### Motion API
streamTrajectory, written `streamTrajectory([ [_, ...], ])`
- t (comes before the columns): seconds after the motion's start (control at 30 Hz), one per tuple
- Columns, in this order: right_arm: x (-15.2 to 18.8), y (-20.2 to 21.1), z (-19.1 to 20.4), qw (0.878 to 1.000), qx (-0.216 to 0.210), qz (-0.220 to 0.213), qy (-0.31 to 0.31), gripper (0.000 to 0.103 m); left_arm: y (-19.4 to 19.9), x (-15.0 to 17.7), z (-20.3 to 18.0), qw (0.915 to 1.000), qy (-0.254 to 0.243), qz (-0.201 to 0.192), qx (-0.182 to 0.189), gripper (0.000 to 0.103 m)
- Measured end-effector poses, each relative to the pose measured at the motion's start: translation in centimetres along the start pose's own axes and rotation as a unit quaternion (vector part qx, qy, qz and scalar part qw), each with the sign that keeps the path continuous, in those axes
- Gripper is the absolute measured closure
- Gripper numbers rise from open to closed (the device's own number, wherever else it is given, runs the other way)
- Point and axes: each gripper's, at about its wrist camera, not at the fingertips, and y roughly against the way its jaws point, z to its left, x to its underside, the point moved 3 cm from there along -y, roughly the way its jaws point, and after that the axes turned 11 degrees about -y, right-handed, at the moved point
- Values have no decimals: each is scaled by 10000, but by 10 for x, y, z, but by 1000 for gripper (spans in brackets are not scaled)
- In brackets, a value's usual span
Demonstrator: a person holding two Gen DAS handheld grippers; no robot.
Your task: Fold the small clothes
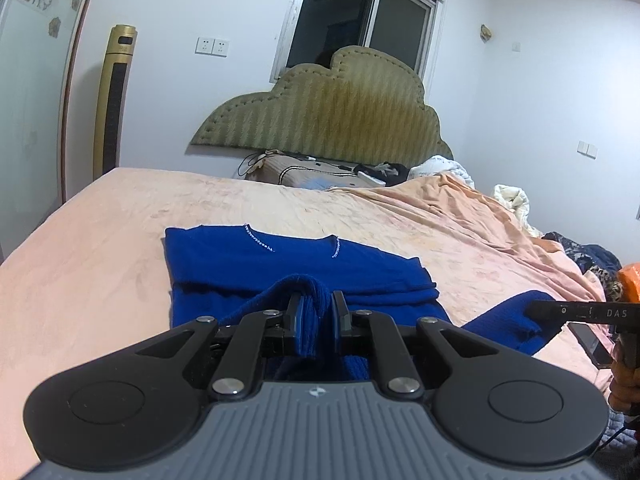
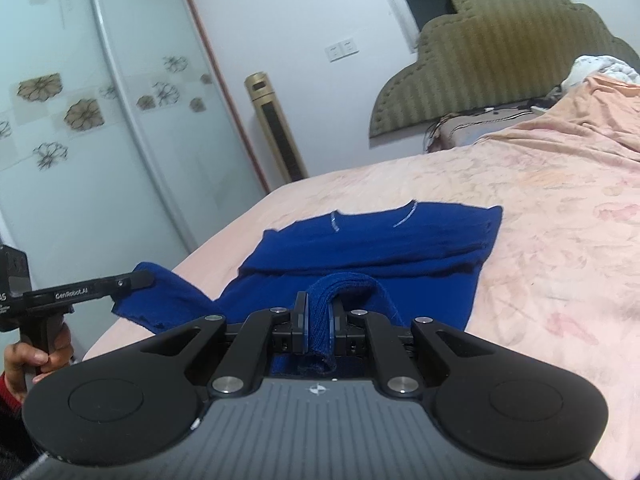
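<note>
A blue knit sweater lies on the pink bedspread, its neckline trimmed with small white beads at the far side. My left gripper is shut on a bunched fold of the sweater's near hem. My right gripper is shut on another bunch of the same hem, lifted off the bed. The right gripper also shows at the right edge of the left wrist view, pinching blue cloth. In the right wrist view the left gripper comes in from the left, held by a hand.
An olive padded headboard stands behind the bed under a dark window. Pillows and cables lie at the bed's head. Crumpled clothes pile at the right edge. A gold tower fan and wardrobe doors stand to the left.
</note>
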Motion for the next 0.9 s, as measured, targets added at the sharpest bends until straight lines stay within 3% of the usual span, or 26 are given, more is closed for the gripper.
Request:
streamTrajectory([
  [0.43,-30,-47,-5,9980,388,-485,138,91,-53,-26,14,9994,33,177,-279,90],
  [0.9,-69,-99,-22,9935,589,-960,-167,91,-106,-69,38,9987,-163,118,-470,90],
])
